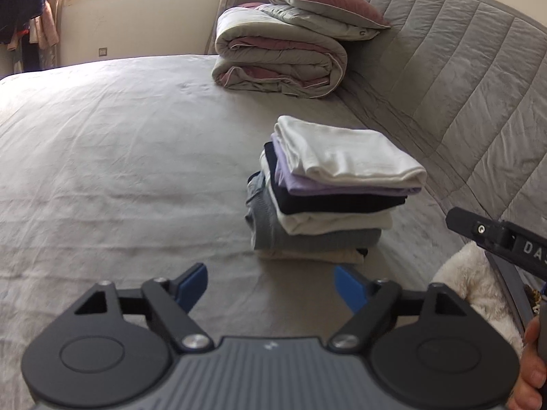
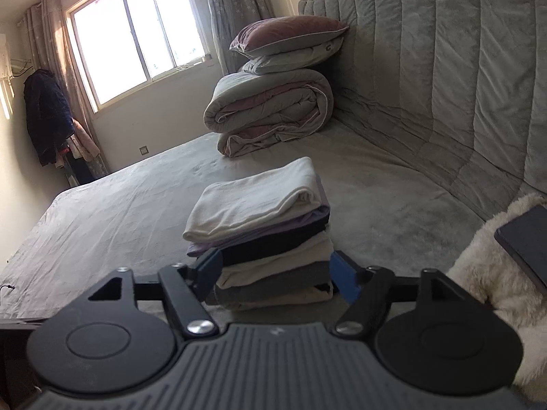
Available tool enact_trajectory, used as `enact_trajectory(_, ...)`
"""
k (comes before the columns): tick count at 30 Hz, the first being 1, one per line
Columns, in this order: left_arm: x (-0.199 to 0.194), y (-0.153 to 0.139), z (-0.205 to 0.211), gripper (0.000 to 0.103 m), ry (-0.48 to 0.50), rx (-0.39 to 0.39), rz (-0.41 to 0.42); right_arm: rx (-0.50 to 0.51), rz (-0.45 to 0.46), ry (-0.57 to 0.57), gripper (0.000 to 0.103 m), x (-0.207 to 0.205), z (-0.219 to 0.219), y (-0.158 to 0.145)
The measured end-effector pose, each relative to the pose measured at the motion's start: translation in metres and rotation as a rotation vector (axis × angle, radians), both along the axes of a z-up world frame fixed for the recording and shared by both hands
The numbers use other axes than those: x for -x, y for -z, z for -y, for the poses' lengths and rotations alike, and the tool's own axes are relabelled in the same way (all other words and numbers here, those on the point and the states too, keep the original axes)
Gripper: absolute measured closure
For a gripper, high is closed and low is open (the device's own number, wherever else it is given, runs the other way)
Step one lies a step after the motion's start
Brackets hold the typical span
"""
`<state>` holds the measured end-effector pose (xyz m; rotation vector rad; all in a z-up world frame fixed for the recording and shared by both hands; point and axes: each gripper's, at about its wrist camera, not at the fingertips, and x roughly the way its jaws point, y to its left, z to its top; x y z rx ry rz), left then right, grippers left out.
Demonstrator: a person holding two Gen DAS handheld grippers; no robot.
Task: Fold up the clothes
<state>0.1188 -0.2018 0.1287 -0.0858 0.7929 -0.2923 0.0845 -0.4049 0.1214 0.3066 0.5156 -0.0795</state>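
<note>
White cotton is topping the stack of folded clothes (image 1: 328, 191), which is sitting on the grey bed (image 1: 119, 157) near the quilted headboard (image 1: 461, 78), with lilac, navy, cream and grey layers showing below. The left gripper (image 1: 271, 287) is hovering just short of the stack, its blue-padded fingers (image 1: 195, 285) spread apart and gripping nothing. The right gripper (image 2: 277, 273) is facing the stack's lower layers, its fingers (image 2: 345, 282) likewise released and empty. A rolled duvet (image 2: 270, 112) with two pillows (image 2: 290, 42) is lying farther back.
</note>
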Motion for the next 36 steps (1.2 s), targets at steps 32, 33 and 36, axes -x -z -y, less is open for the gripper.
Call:
enact_trajectory(32, 0.053, 0.021, -0.045, 0.001, -0.028, -0.167, 0.044, 0.036, -0.134, 0.088, 0.000, 0.043, -0.084, 0.043)
enact_trajectory(33, 0.054, 0.020, -0.044, 0.001, -0.024, -0.168, 0.048, 0.030, -0.136, 0.095, 0.000, 0.043, -0.082, 0.044)
enact_trajectory(36, 0.056, 0.017, -0.040, 0.001, -0.017, -0.174, 0.061, 0.021, -0.141, 0.103, 0.000, 0.043, -0.080, 0.045)
